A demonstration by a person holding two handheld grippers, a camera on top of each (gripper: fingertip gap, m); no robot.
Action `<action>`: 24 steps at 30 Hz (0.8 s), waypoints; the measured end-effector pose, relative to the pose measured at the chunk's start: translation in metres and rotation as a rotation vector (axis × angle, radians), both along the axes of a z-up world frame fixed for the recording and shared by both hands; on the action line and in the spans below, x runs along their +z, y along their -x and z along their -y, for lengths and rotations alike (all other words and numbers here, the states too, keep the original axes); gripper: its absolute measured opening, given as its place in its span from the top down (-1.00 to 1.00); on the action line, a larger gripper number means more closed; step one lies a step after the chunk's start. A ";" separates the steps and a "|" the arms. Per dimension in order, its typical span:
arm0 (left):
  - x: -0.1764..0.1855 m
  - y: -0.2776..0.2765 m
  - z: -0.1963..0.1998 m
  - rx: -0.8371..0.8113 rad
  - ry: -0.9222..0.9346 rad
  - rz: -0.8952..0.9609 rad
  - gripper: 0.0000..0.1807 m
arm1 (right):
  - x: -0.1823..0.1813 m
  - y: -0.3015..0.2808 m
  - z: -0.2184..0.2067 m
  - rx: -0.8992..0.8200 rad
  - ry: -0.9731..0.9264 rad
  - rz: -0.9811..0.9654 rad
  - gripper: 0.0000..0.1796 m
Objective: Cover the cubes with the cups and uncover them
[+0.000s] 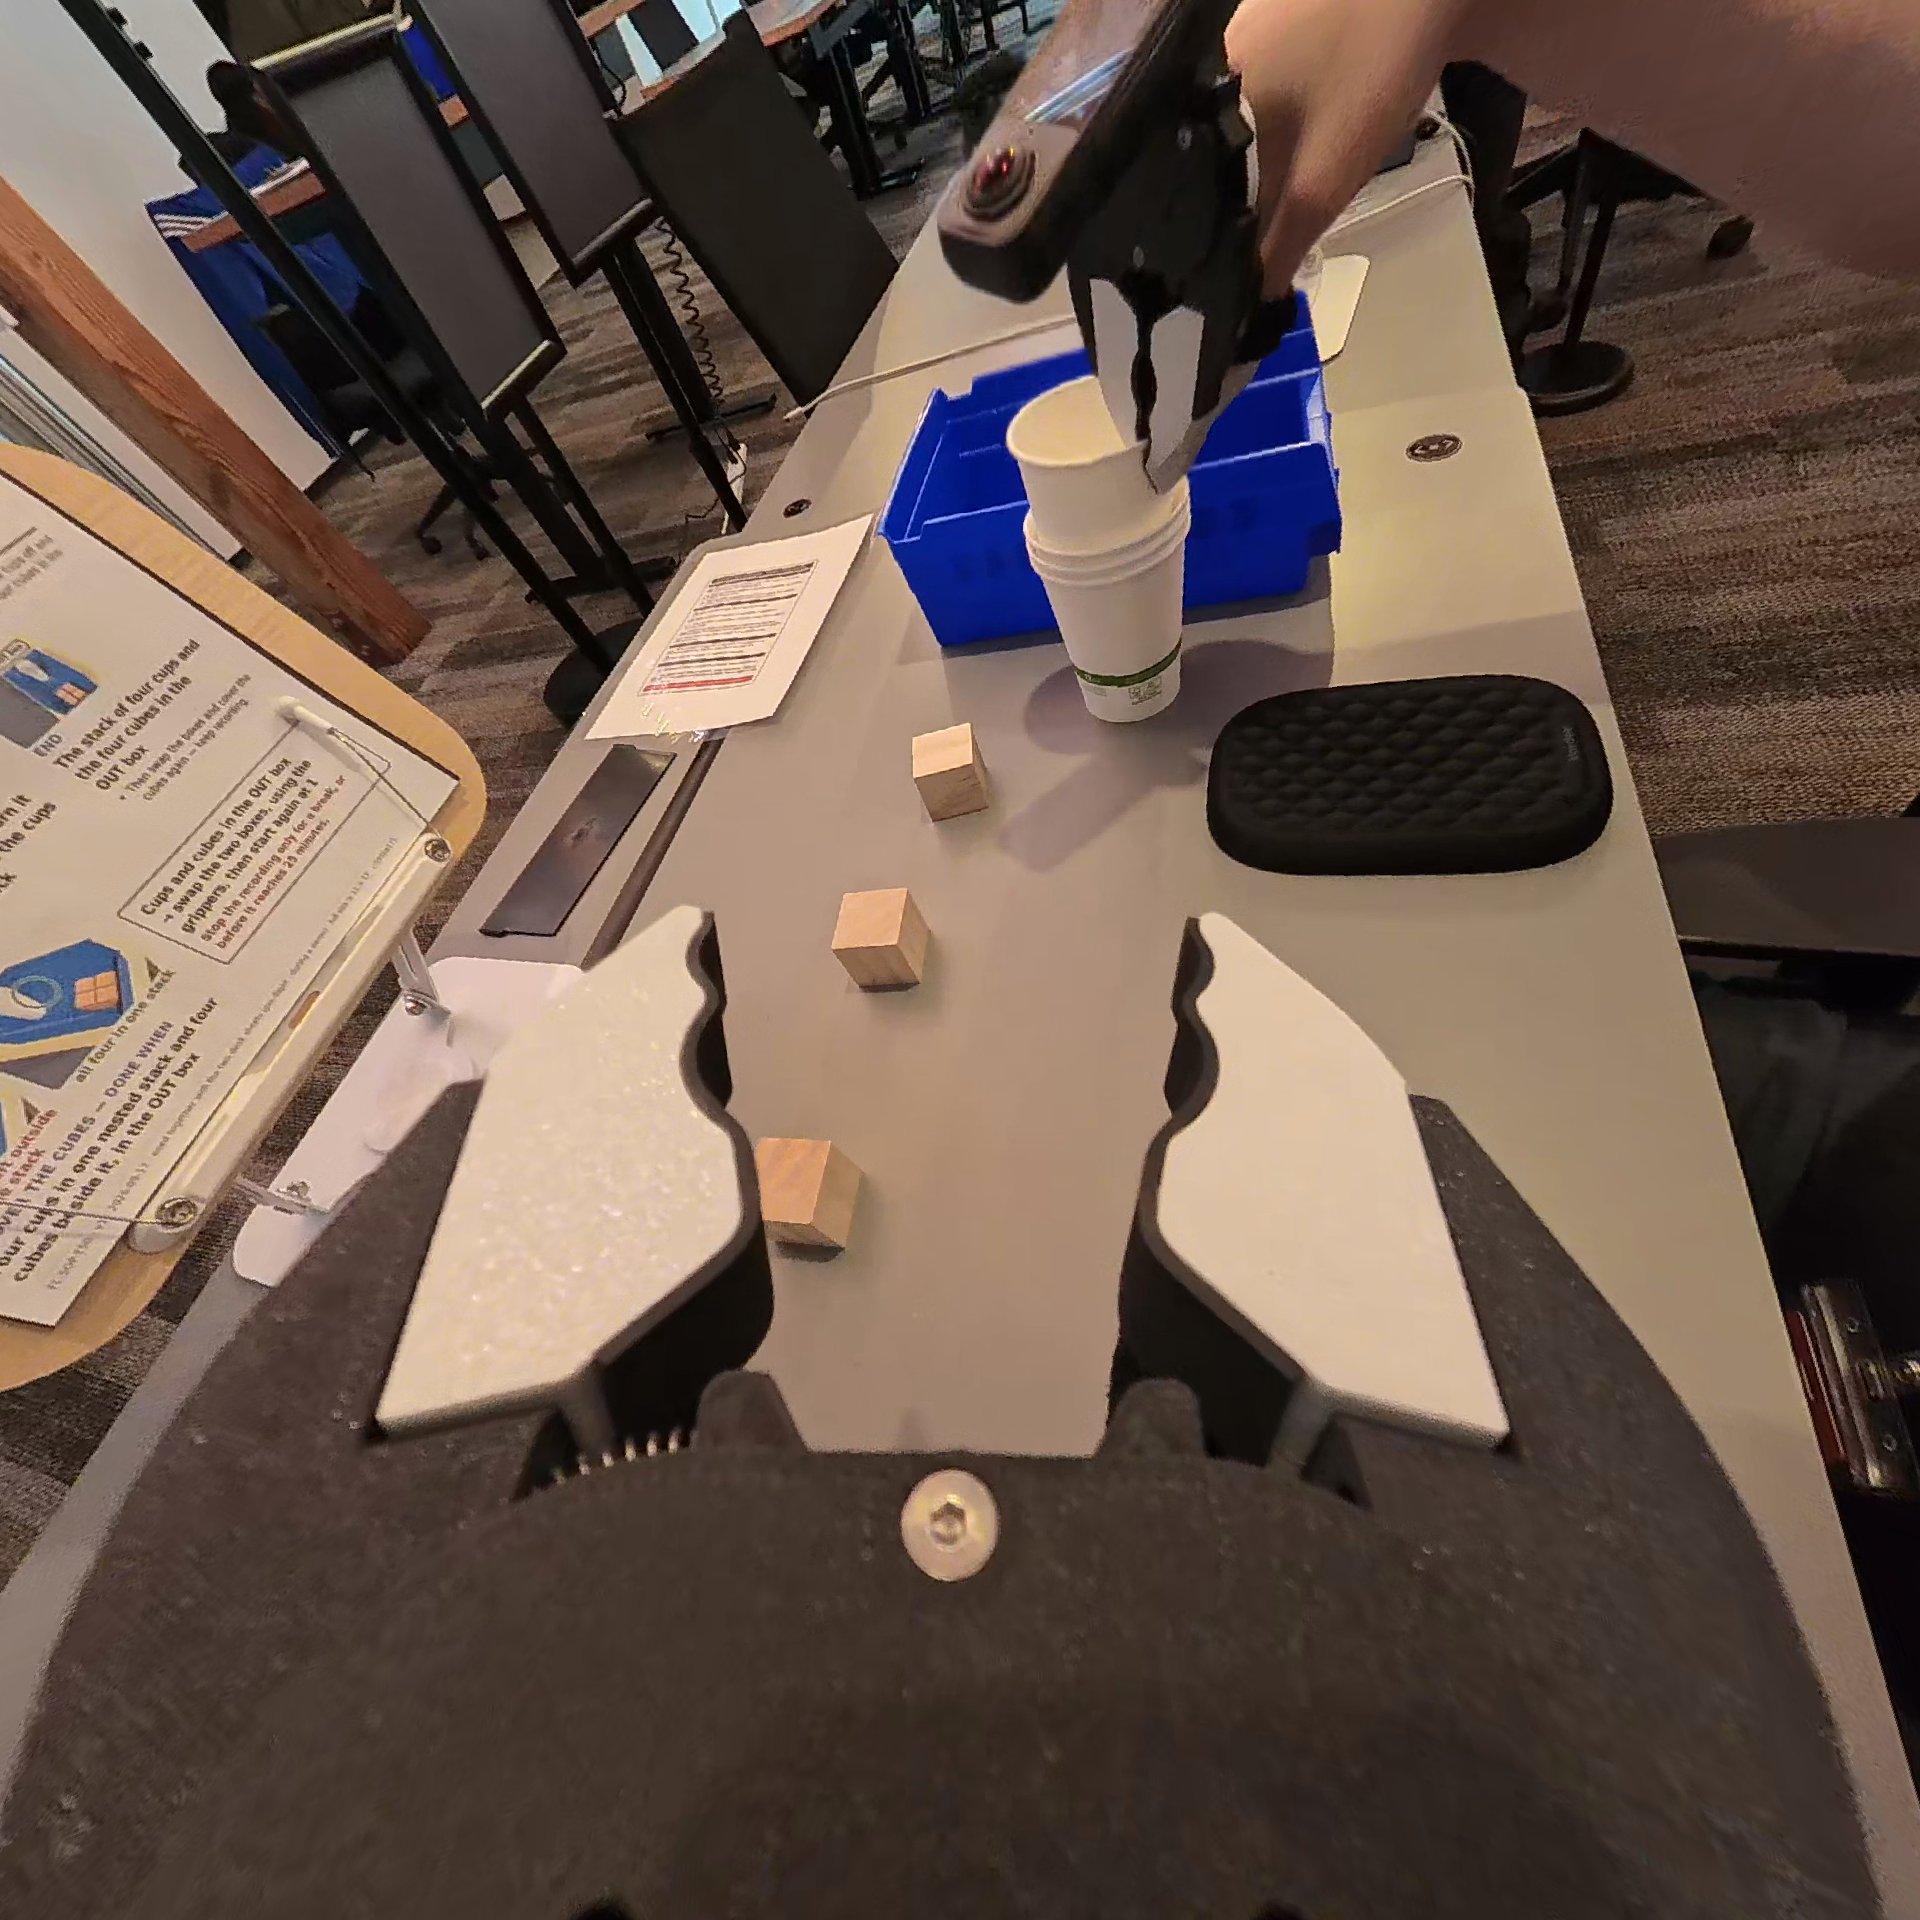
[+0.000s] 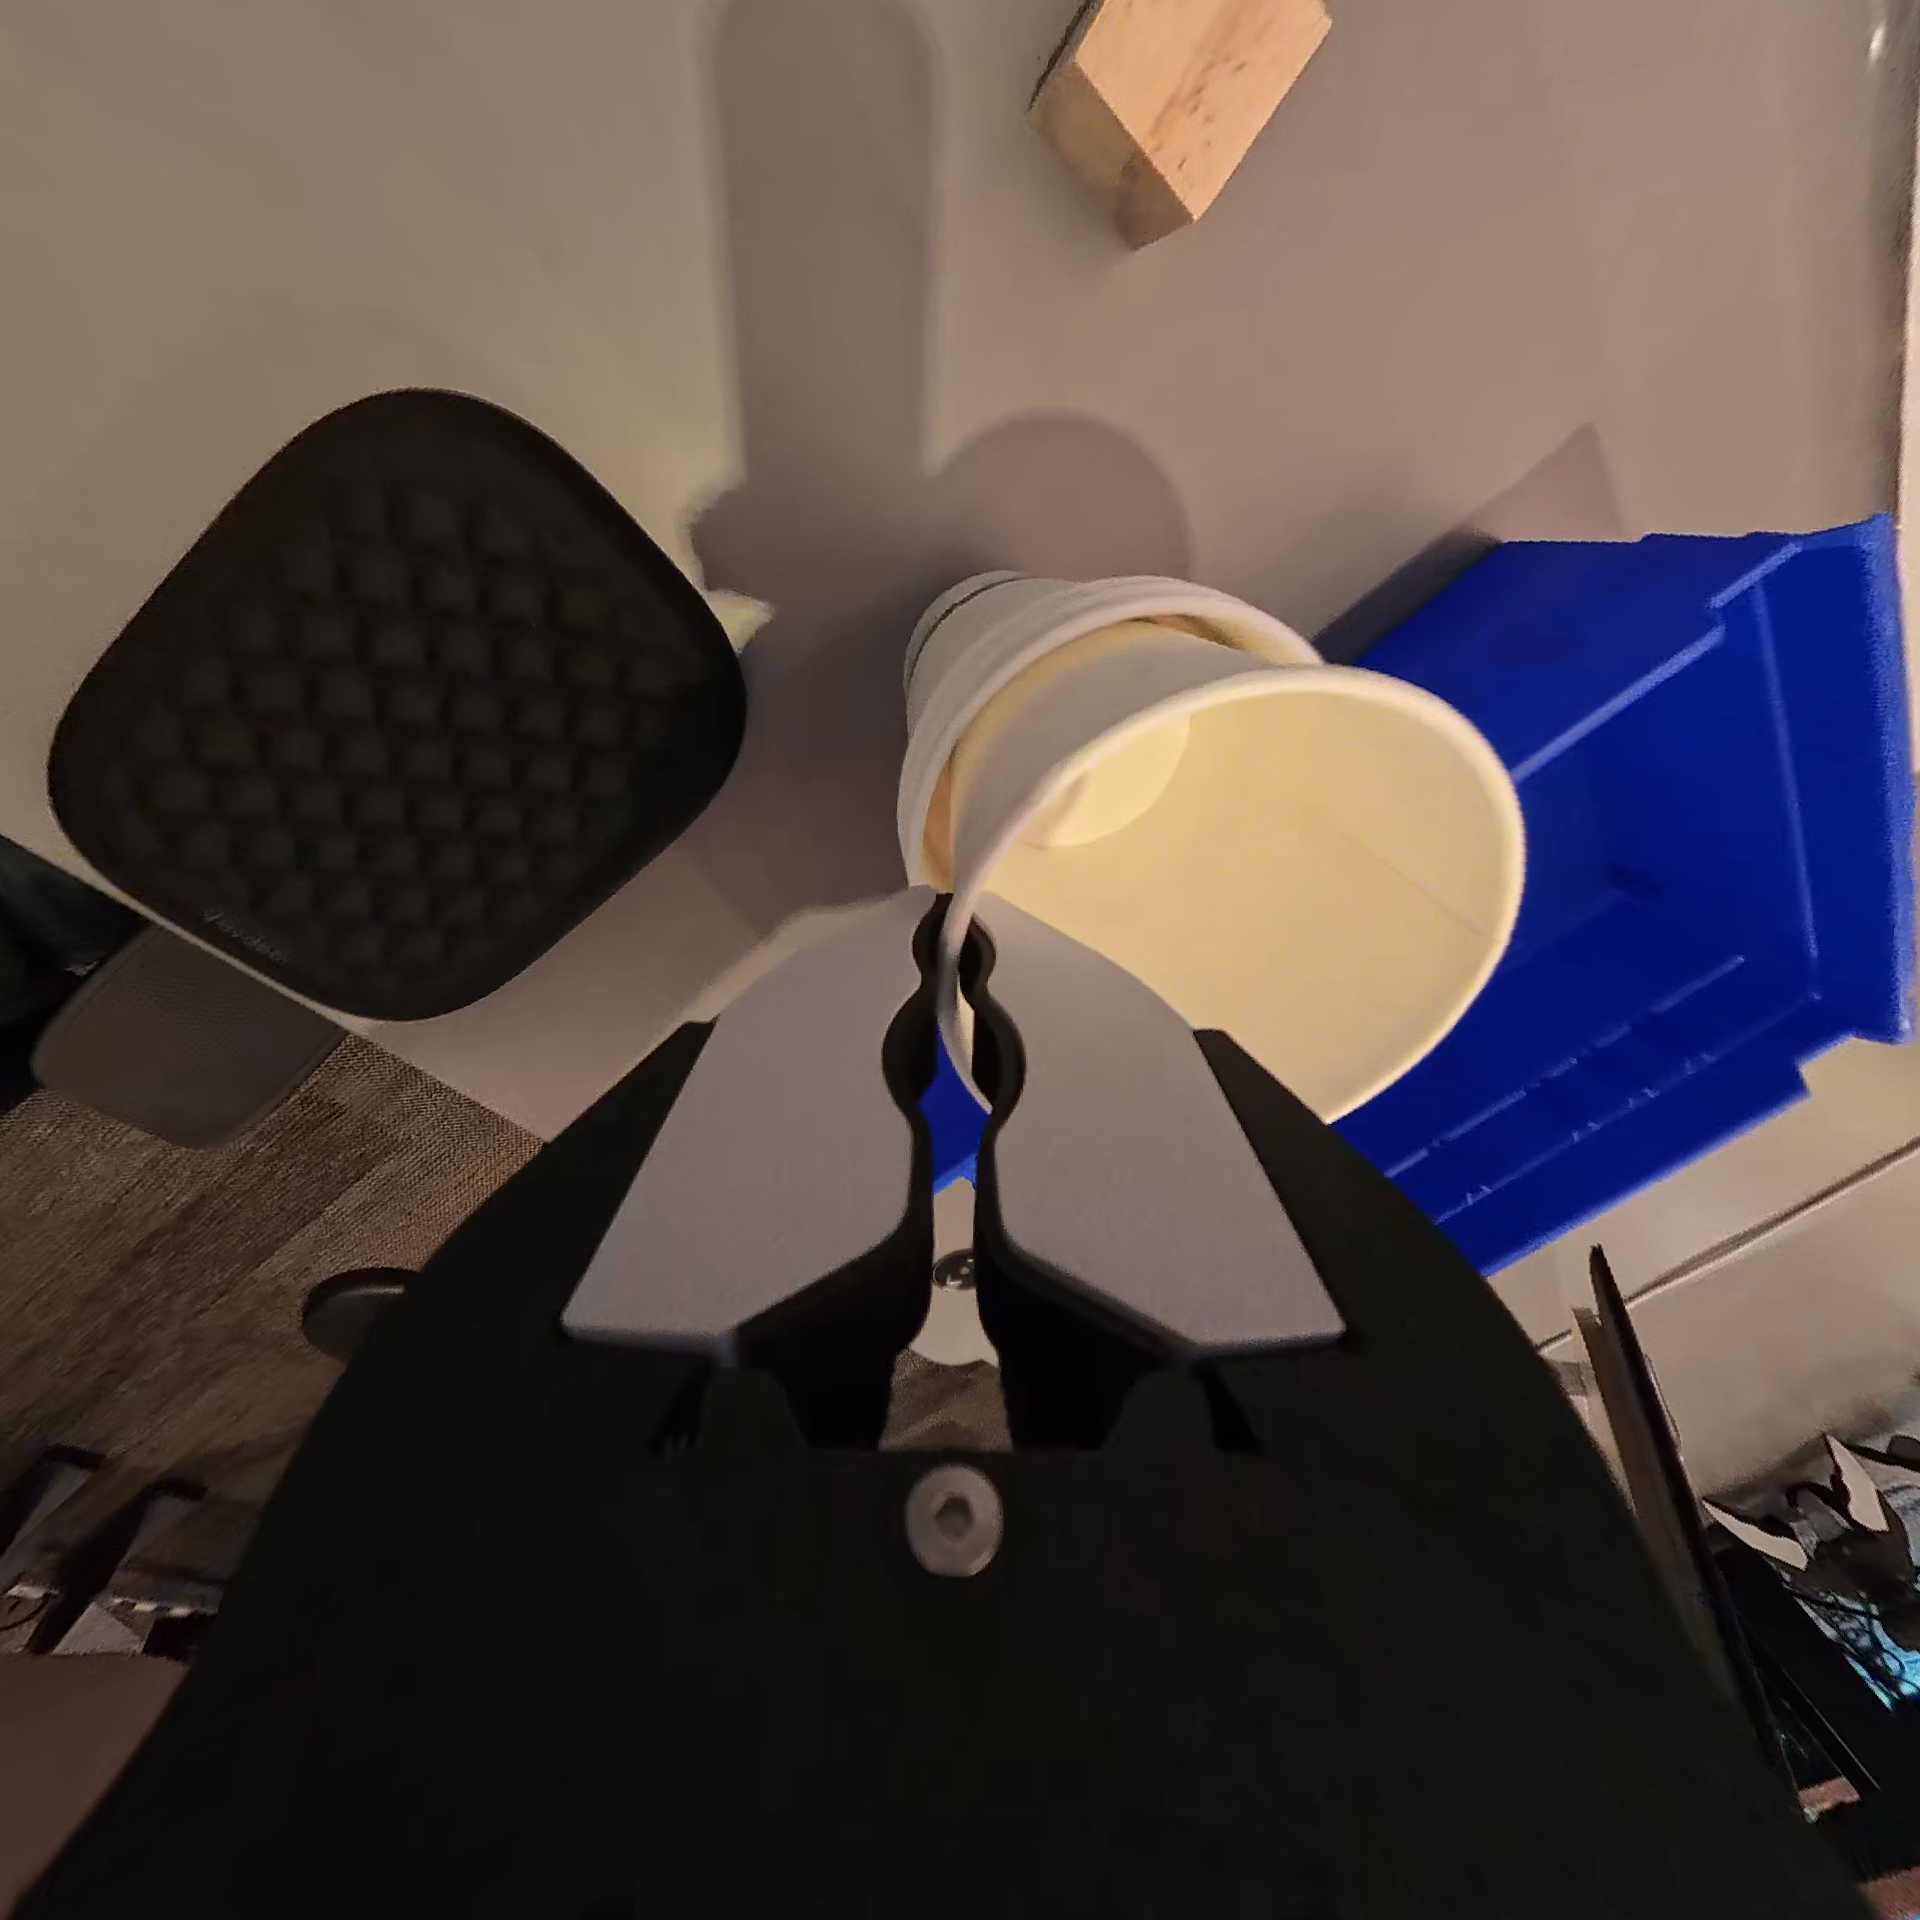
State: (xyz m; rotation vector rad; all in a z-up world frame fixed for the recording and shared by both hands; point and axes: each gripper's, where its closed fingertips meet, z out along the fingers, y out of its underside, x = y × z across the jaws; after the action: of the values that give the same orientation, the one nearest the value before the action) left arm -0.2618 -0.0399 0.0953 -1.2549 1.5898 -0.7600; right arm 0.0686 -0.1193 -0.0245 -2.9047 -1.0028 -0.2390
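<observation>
Three wooden cubes lie in a row on the grey table: a far one (image 1: 949, 771), a middle one (image 1: 880, 937) and a near one (image 1: 808, 1191) beside my left finger. My left gripper (image 1: 951, 971) is open and empty above the table. A stack of white paper cups (image 1: 1122, 603) stands upright in front of the blue bin. My right gripper (image 1: 1155, 457) is shut on the rim of the top cup (image 2: 1236, 862), which sits raised and tilted in the stack (image 2: 951, 665). The right gripper (image 2: 951, 935) pinches the cup wall. One cube (image 2: 1179, 104) shows beyond.
A blue bin (image 1: 1236, 520) stands behind the cups; it also shows in the right wrist view (image 2: 1704, 831). A black padded rest (image 1: 1413, 774) lies to the right (image 2: 395, 707). A printed sheet (image 1: 743, 634) and an instruction board (image 1: 177, 883) are at the left.
</observation>
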 end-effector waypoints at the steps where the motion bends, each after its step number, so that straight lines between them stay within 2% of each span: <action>1: -0.001 0.000 0.000 0.000 0.003 -0.002 0.09 | -0.005 0.000 -0.001 0.001 -0.001 -0.004 0.99; 4: -0.003 0.001 0.000 -0.003 0.012 -0.005 0.09 | -0.012 -0.001 -0.005 -0.002 -0.031 -0.014 0.97; 9: -0.009 0.001 0.002 -0.012 0.021 -0.014 0.09 | 0.008 0.004 -0.010 -0.023 -0.198 -0.050 0.74; 12: -0.011 0.003 0.004 -0.010 0.006 -0.018 0.08 | 0.036 0.016 -0.005 -0.117 -0.482 -0.101 0.60; 15: -0.009 0.005 0.011 -0.026 -0.009 -0.006 0.09 | 0.045 0.034 0.011 -0.303 -0.874 -0.285 0.45; 18: -0.008 0.003 0.019 -0.050 -0.023 -0.008 0.09 | 0.018 0.024 0.026 -0.503 -1.149 -0.335 0.41; 19: -0.007 0.001 0.022 -0.059 -0.027 -0.011 0.09 | 0.002 0.021 0.026 -0.558 -1.169 -0.354 0.40; 21: -0.006 -0.002 0.026 -0.072 -0.037 -0.017 0.09 | -0.025 0.012 0.021 -0.656 -1.192 -0.339 0.24; 24: -0.002 -0.005 0.033 -0.087 -0.052 -0.017 0.09 | -0.048 -0.001 0.005 -0.696 -1.220 -0.290 0.15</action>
State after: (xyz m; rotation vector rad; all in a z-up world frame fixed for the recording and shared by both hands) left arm -0.2567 -0.0733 0.0934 -1.1647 1.6765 -0.7588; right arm 0.0698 -0.1243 -0.0722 -1.8967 0.2408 -0.2926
